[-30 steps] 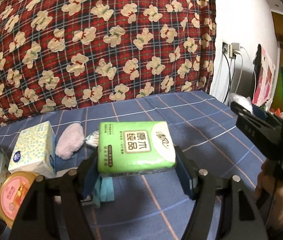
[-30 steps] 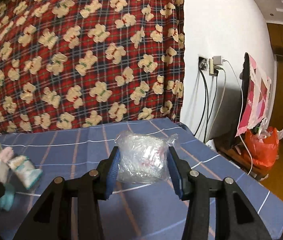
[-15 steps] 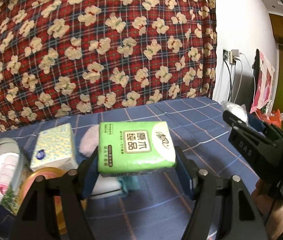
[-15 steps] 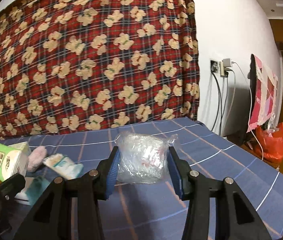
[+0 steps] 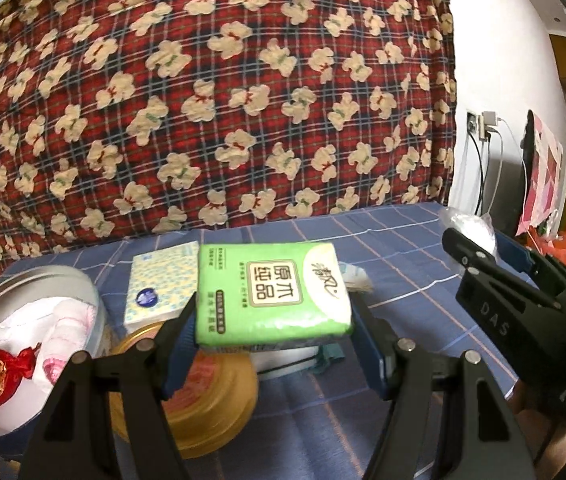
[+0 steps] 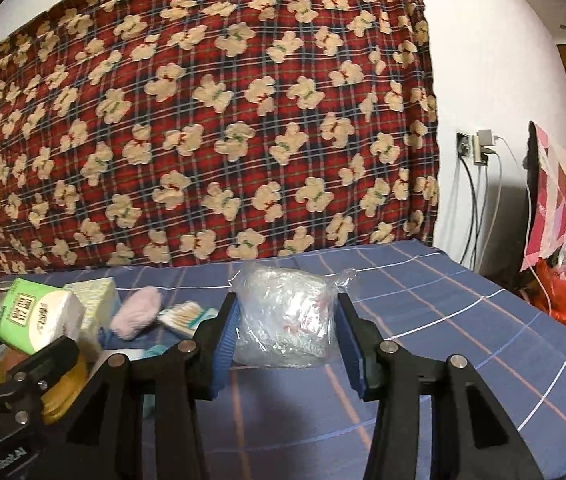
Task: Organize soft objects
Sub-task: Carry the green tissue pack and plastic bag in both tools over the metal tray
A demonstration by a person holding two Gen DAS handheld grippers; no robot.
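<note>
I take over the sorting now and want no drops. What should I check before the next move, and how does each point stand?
1. Left gripper shut on the green tissue pack: ok.
2. Right gripper shut on the clear plastic bag: ok.
3. Both loads clear of the blue checked cloth: ok.
4. Room left in the round tin, which already holds soft items: cannot tell.
5. The two grippers apart, not touching: ok.

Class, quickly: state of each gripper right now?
Left gripper: closed on the green tissue pack.
Right gripper: closed on the clear plastic bag.
</note>
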